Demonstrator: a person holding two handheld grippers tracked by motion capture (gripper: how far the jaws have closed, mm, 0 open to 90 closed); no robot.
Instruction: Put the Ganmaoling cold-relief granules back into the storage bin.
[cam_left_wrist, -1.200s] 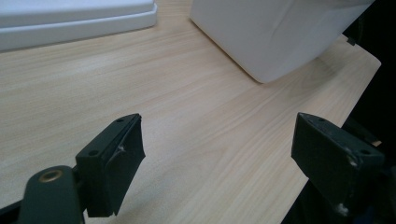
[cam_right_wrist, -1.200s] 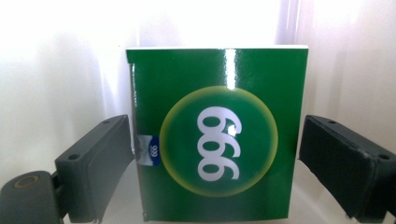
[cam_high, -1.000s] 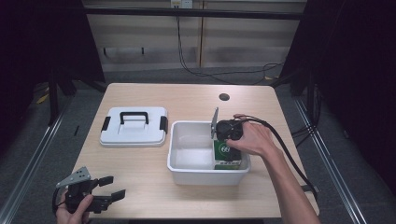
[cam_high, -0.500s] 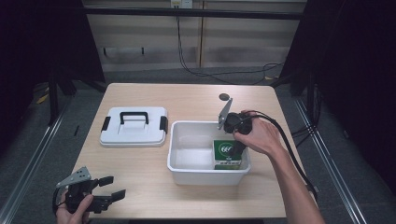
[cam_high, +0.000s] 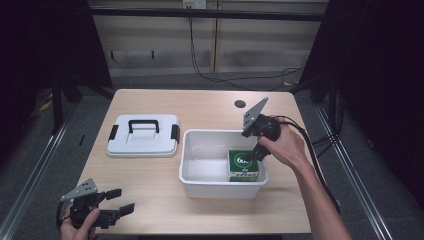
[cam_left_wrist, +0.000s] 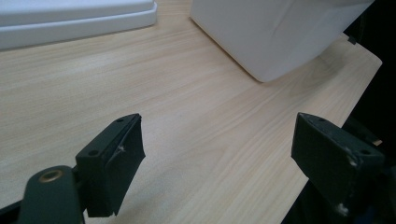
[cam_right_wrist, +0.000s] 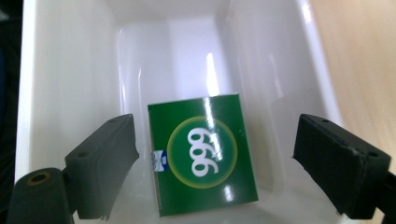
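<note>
A green box (cam_high: 243, 164) printed with "999" (cam_right_wrist: 203, 154) lies inside the white bin (cam_high: 200, 186), at its right end. My right gripper (cam_high: 256, 152) hangs just above the bin's right rim, jaws wide open and empty, with the box below and between them (cam_right_wrist: 215, 163). My left gripper (cam_high: 119, 207) rests low at the table's front left corner, also open and empty (cam_left_wrist: 215, 158). From the left gripper view, the bin's outer wall (cam_left_wrist: 280, 32) stands ahead to the right.
A white lid with a black handle (cam_high: 143, 134) lies flat to the left of the bin; its edge (cam_left_wrist: 74, 18) shows ahead of my left gripper. A round hole (cam_high: 240, 104) sits in the tabletop at the back. A black cable trails off the right edge.
My right gripper has let go of the green box and risen back toward the bin's right rim. The box now lies on the bin floor. The left gripper has stayed put.
</note>
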